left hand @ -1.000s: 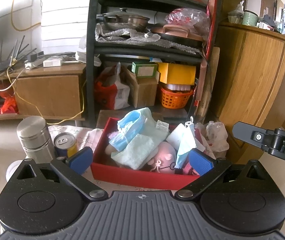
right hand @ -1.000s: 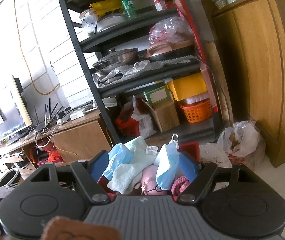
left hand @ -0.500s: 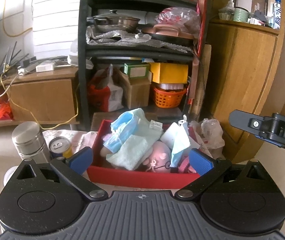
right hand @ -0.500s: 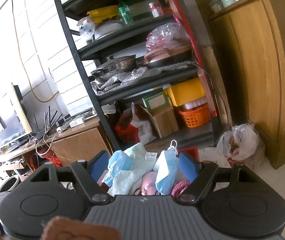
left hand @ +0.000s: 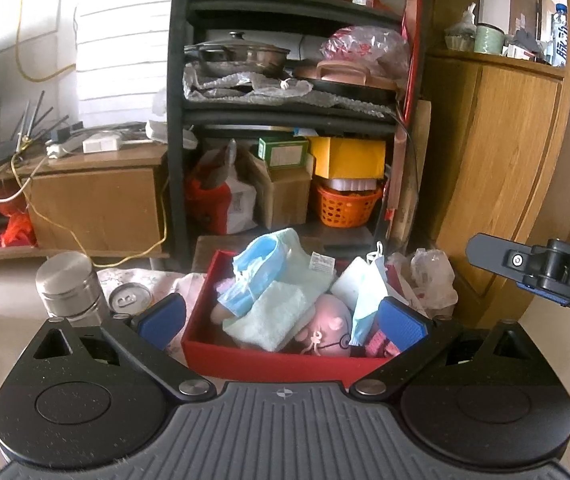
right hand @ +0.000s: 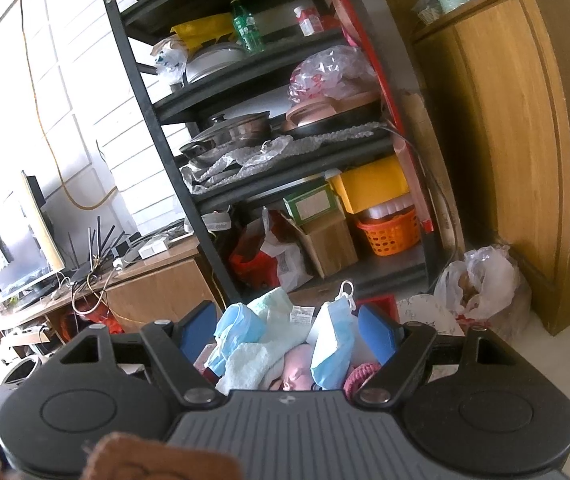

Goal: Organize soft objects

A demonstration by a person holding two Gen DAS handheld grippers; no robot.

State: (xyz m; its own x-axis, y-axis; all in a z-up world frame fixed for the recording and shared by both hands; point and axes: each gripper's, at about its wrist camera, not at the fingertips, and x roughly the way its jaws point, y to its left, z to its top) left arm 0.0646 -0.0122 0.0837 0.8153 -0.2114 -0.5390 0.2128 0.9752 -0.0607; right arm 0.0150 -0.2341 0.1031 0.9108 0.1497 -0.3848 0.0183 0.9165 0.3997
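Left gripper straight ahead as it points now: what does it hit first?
Probably the pile in the red box: the left gripper, open, aims at the pale towel. Depth is uncertain.

Left wrist view: box [left hand: 245, 356] at centre front, holding a folded towel [left hand: 269, 316], face masks [left hand: 257, 256] and a doll head [left hand: 325, 328]. Left of it, a can [left hand: 129, 300], then a steel flask [left hand: 69, 284]. Behind, a shelving rack [left hand: 285, 112]; right of that, a wooden cabinet [left hand: 497, 152].
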